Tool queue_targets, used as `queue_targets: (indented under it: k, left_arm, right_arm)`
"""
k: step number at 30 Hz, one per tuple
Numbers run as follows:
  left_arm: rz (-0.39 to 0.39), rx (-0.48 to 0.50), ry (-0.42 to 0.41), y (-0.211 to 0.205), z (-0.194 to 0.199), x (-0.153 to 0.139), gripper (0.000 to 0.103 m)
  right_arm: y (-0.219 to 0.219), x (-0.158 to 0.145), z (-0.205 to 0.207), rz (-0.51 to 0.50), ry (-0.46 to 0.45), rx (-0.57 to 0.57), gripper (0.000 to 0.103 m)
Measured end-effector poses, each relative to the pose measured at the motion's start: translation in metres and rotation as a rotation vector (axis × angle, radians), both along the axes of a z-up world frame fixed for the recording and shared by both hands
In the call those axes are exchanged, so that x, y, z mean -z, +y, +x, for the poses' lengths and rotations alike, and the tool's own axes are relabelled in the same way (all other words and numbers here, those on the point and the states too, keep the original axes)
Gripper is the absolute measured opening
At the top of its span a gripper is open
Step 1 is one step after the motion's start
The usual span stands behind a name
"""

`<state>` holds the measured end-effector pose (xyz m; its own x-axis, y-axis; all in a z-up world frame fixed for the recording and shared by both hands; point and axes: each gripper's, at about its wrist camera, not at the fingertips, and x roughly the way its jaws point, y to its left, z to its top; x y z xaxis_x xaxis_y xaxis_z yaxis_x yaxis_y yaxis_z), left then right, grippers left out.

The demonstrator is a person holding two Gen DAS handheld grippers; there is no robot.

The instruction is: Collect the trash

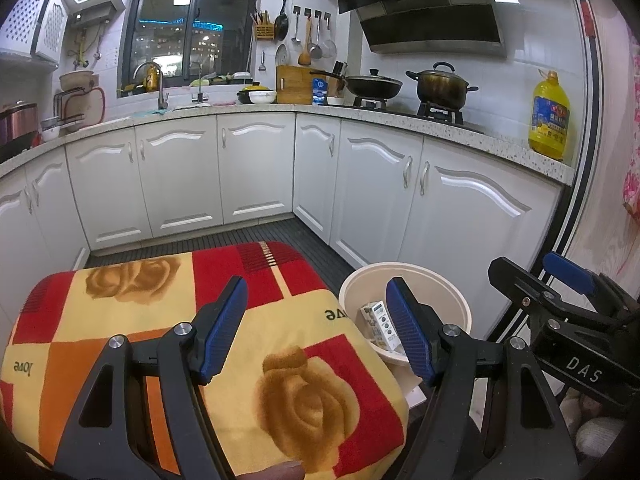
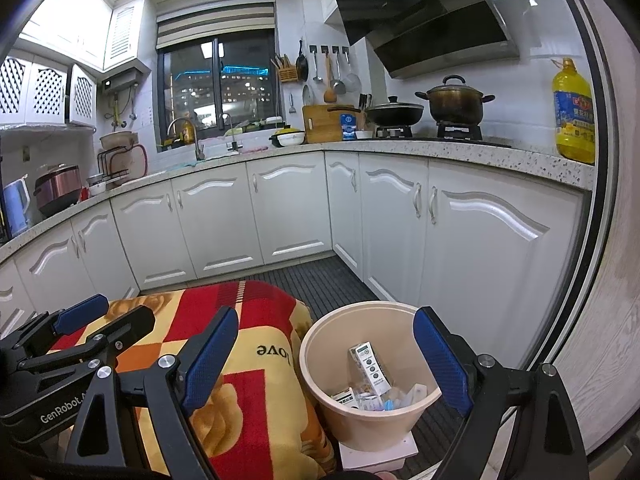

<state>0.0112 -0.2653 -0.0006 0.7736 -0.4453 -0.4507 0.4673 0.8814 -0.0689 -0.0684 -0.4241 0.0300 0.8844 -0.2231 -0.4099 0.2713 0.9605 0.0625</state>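
Here, left gripper point(image 1: 316, 300) wide, empty, right gripper point(image 2: 326, 330) likewise

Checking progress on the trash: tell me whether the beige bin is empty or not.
Not empty. The beige bin stands upright with a white carton and small wrappers inside.

We count one cream bin point(image 2: 372, 420), one tall white carton point(image 2: 370, 366) inside it, one rose-print blanket point(image 1: 280, 340), two pots on the stove: black wok point(image 1: 374, 85), brown stockpot point(image 1: 442, 87); one oil jug point(image 1: 550, 118).
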Motion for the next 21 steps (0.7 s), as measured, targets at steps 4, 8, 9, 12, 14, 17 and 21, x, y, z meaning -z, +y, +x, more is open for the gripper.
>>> queue_targets:
  k: [4, 8, 9, 12, 14, 17, 21]
  left_arm:
    - [-0.003, 0.002, 0.006, 0.0005, 0.0014, 0.0011, 0.071]
    - [0.0, 0.003, 0.008, 0.0011, 0.0024, 0.0026, 0.071]
    - [0.0, 0.004, 0.008, 0.001, 0.0026, 0.003, 0.071]
    - [0.0, 0.006, 0.012, 0.002, 0.0036, 0.0038, 0.071]
    - [0.001, 0.005, 0.012, 0.0026, 0.0038, 0.0041, 0.071]
    - [0.0, 0.009, 0.014, 0.0023, 0.0042, 0.0041, 0.071]
    - [0.003, 0.011, 0.016, 0.0013, 0.0052, 0.0052, 0.071]
  right_arm:
    - [-0.0018, 0.0016, 0.0008, 0.002, 0.004, -0.002, 0.088]
    - [-0.003, 0.0024, 0.0014, 0.003, 0.006, -0.002, 0.088]
    - [-0.0034, 0.0028, 0.0015, 0.004, 0.007, -0.002, 0.088]
    - [-0.0036, 0.0028, 0.0017, 0.002, 0.006, -0.002, 0.088]
    - [-0.0035, 0.0028, 0.0016, 0.003, 0.006, -0.002, 0.088]
    - [-0.0035, 0.0033, 0.0023, 0.003, 0.009, -0.001, 0.088]
    - [-0.0052, 0.005, 0.0042, 0.008, 0.015, -0.002, 0.088]
